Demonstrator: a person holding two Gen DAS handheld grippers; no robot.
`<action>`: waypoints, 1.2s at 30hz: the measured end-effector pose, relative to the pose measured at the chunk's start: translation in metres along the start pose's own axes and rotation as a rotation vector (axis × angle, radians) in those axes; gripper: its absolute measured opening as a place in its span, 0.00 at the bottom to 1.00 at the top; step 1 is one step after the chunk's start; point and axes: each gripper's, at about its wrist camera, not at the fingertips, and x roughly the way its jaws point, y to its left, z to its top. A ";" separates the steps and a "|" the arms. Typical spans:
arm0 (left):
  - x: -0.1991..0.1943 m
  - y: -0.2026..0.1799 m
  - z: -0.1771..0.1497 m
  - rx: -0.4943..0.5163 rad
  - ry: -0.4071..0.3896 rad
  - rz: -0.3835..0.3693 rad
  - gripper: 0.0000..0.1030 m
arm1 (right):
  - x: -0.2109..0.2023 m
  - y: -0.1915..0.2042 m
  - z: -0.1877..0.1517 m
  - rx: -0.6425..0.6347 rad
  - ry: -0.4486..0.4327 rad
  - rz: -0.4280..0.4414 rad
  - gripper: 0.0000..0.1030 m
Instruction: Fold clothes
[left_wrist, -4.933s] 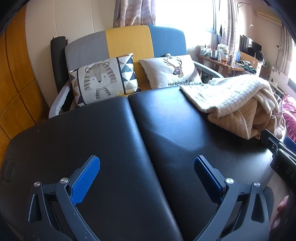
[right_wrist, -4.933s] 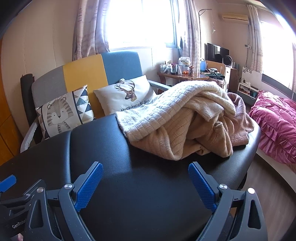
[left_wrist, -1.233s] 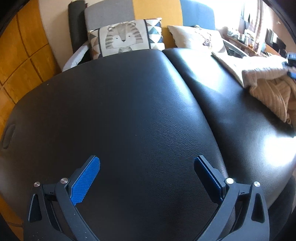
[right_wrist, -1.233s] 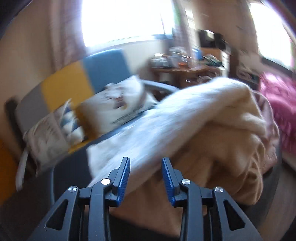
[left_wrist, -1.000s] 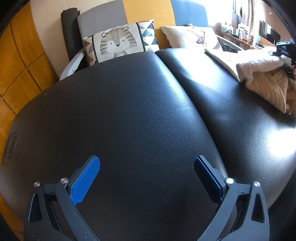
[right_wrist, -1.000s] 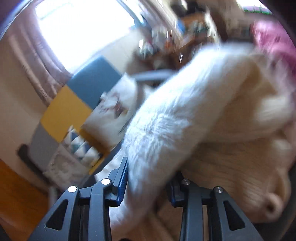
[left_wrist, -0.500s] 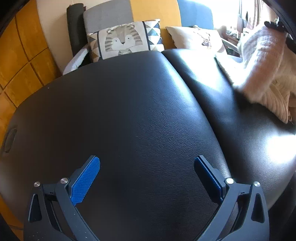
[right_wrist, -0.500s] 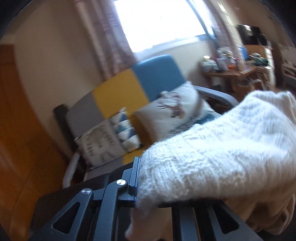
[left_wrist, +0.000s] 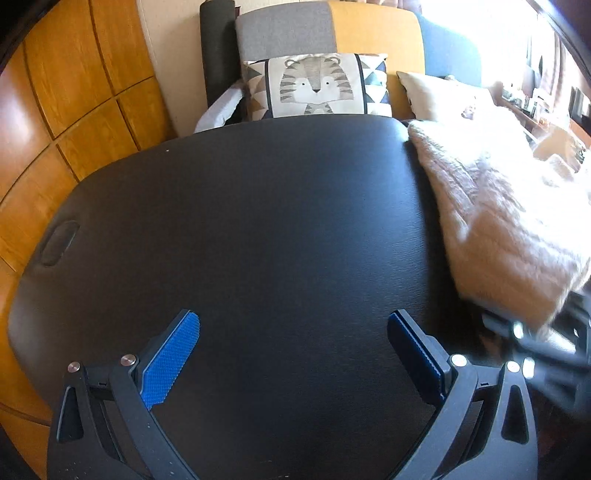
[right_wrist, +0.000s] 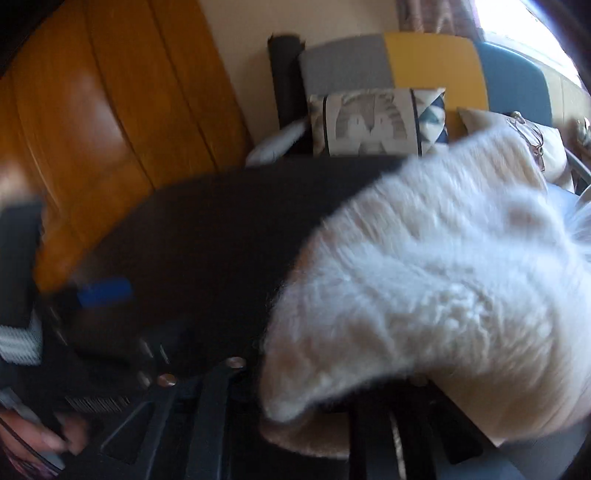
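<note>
The right gripper (right_wrist: 306, 402) grasps the cream knit sweater (right_wrist: 424, 295) while its jaws are opening. The sweater could slip onto the black counter (left_wrist: 258, 221). The left gripper (left_wrist: 291, 354) jaws gape, empty.

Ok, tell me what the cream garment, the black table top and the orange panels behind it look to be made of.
Cream garment: looks like a thick, fuzzy knit, wool or acrylic; ribbed rows and loose fibres show along its edge.
Black table top: probably faux leather or vinyl padding; fine pebbled grain, dull sheen.
Orange panels: seemingly varnished wood or veneer; glossy highlights and grooved joints, though real wood can't be confirmed.
</note>
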 end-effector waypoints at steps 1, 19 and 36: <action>-0.001 -0.001 0.001 0.005 -0.002 -0.002 1.00 | 0.000 0.003 -0.006 -0.022 0.009 -0.012 0.25; -0.069 -0.219 0.048 0.801 -0.347 -0.087 1.00 | -0.116 -0.192 -0.095 0.610 -0.178 -0.483 0.37; -0.029 -0.228 0.050 0.743 -0.114 -0.341 0.45 | -0.096 -0.190 -0.072 0.545 -0.283 -0.475 0.47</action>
